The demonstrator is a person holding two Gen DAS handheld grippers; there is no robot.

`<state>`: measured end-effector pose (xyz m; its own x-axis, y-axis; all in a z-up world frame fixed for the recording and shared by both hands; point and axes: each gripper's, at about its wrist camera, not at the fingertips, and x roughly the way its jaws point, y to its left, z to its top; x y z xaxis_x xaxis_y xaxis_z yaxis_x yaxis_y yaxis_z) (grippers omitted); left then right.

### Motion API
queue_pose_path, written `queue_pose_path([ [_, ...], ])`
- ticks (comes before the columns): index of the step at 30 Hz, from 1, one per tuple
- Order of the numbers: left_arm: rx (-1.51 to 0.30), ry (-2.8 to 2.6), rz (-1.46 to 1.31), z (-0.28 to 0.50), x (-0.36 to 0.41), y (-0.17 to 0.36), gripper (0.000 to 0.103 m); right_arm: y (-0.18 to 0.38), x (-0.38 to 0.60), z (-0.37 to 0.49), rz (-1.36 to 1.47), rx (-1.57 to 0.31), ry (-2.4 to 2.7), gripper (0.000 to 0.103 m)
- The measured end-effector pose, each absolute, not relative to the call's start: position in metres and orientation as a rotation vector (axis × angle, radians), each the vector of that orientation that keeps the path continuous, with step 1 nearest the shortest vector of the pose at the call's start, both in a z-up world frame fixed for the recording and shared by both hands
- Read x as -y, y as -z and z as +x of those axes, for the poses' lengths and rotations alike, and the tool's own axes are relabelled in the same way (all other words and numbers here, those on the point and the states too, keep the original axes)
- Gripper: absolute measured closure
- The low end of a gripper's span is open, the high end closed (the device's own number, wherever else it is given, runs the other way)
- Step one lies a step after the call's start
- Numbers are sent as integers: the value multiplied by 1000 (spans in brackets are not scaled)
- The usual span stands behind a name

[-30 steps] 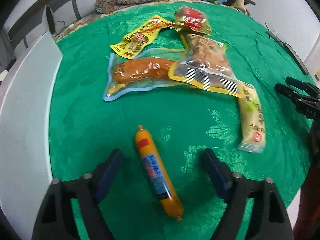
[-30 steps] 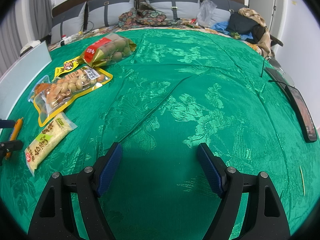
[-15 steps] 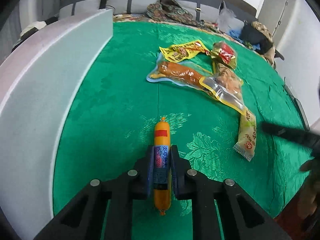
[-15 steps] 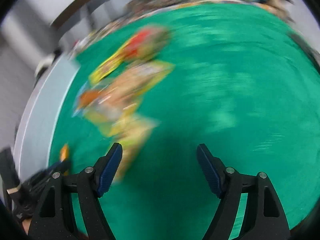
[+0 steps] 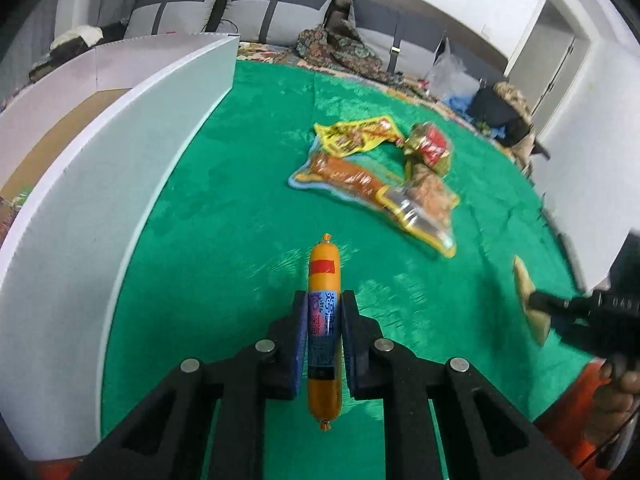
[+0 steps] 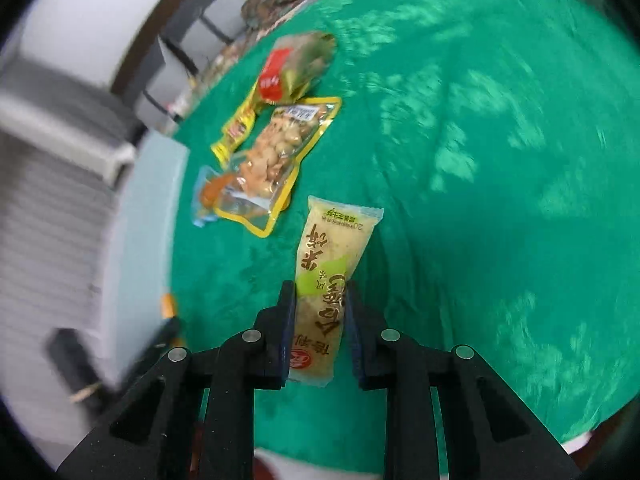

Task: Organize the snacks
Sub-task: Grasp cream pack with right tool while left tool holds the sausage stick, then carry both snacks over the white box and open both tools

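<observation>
My left gripper (image 5: pixel 324 300) is shut on an orange sausage stick (image 5: pixel 324 272) with a blue label, which it holds lengthwise a little above the green cloth (image 5: pixel 240 240). The jaws of my right gripper (image 6: pixel 320 292) are closing on a pale rice cracker packet (image 6: pixel 336 248), and the pads press its sides. That gripper (image 5: pixel 560 304) and the packet (image 5: pixel 526 284) also show, blurred, at the right edge of the left wrist view. The other snack packets (image 5: pixel 380 172) lie in a loose pile further back.
A tall white box (image 5: pixel 120 200) stands along the left of the table, also seen as a box wall (image 6: pixel 148 220) in the right wrist view. The pile holds a yellow packet (image 6: pixel 236 128), a red-gold bag (image 6: pixel 296 68) and a nut pack (image 6: pixel 276 152). A hand (image 5: pixel 616 380) is lower right.
The left gripper closed on the sausage stick, lifted it and rolled towards the white box. The right gripper swung left to the pale packet, and its jaws came together on it.
</observation>
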<state>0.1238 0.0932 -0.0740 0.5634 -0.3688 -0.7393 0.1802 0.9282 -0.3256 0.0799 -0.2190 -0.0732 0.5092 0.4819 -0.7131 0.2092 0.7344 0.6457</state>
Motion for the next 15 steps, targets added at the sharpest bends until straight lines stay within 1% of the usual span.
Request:
queue_pose_path([
  [3,-895,359,-301,121,-101,57,88,67,230,70,855,-1026,-224,79],
  [6,-843,372,-393,120,-123,28,88,38,208,80,821,-996,-285,79],
  [11,-745,303,-487,124,-196,-22,88,-36,127,116,728,-927,-492,78],
  [15,-710,111,-433,133,-271,-45,88,-88,36,145,590,-878,-637,78],
])
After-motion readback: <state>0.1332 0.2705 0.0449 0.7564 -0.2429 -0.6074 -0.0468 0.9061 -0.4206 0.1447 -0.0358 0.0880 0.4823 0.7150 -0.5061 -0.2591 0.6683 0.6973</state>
